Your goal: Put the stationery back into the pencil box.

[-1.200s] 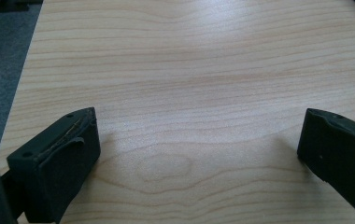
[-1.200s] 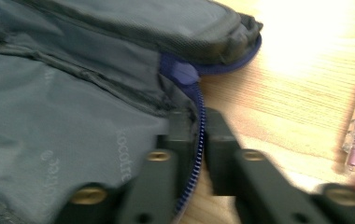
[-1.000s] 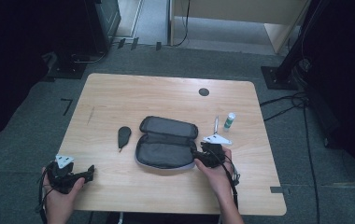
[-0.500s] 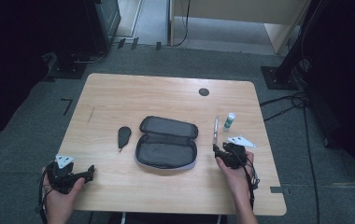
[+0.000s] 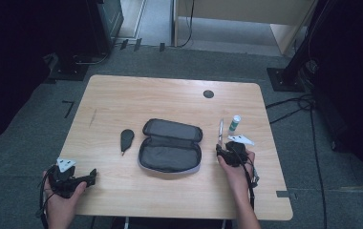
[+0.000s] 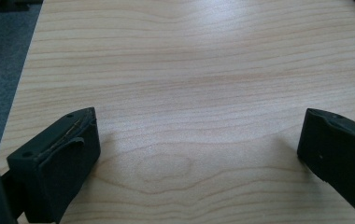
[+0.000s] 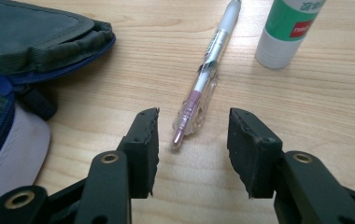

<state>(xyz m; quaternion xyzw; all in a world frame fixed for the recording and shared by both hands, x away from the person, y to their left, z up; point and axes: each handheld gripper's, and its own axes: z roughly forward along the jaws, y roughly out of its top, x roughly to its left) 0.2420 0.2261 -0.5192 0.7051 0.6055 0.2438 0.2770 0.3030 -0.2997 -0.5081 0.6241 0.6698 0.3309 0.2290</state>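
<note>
A clear pen (image 5: pixel 220 131) with a silver clip lies on the table (image 5: pixel 122 100), right of the open grey pencil case (image 5: pixel 170 145). My right gripper (image 5: pixel 221 150) is at the pen's near end. In the right gripper view the pen (image 7: pixel 208 70) points its tip into the gap of my right gripper (image 7: pixel 192 135). The jaws stand apart on either side of that tip, and neither pad touches it. My left gripper (image 5: pixel 91 176) rests at the table's near left corner. Its jaws (image 6: pixel 199 149) are wide open over bare wood.
A green-and-white glue stick (image 5: pixel 234 123) lies just right of the pen, also close ahead in the right gripper view (image 7: pixel 287 28). A small black teardrop-shaped object (image 5: pixel 126 138) lies left of the case. The case's zipped edge (image 7: pixel 31 42) is left of the right jaws. A black disc (image 5: pixel 208 94) sits in the tabletop farther back.
My right gripper left the case's right edge and moved right, ending at the pen's near tip. The left gripper stayed where it was.
</note>
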